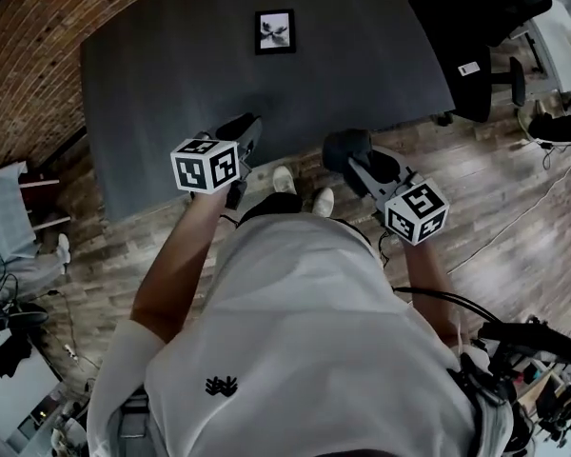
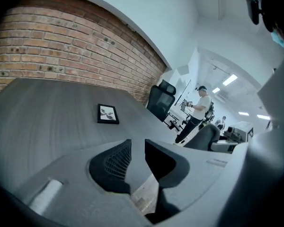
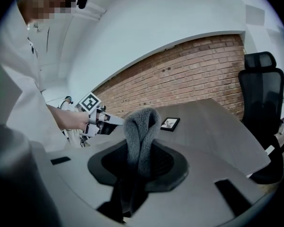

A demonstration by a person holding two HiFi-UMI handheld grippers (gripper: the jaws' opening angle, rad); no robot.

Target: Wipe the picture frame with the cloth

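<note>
A small black picture frame (image 1: 275,30) lies flat near the far edge of the dark grey table (image 1: 171,74); it also shows as the frame (image 2: 107,114) in the left gripper view and the frame (image 3: 170,123) in the right gripper view. My left gripper (image 1: 244,139) hovers over the table's near edge, open, with nothing between its jaws. A folded grey cloth (image 3: 141,136) sticks up from my right gripper (image 1: 347,150), which is shut on it and sits at the near edge, right of the left gripper (image 3: 103,119).
A brick wall (image 2: 61,41) runs along the table's left side. Black office chairs (image 1: 476,36) stand at the table's right. A person (image 2: 194,112) stands in the background office. Wooden floor (image 1: 514,208) lies beyond the table's near edge.
</note>
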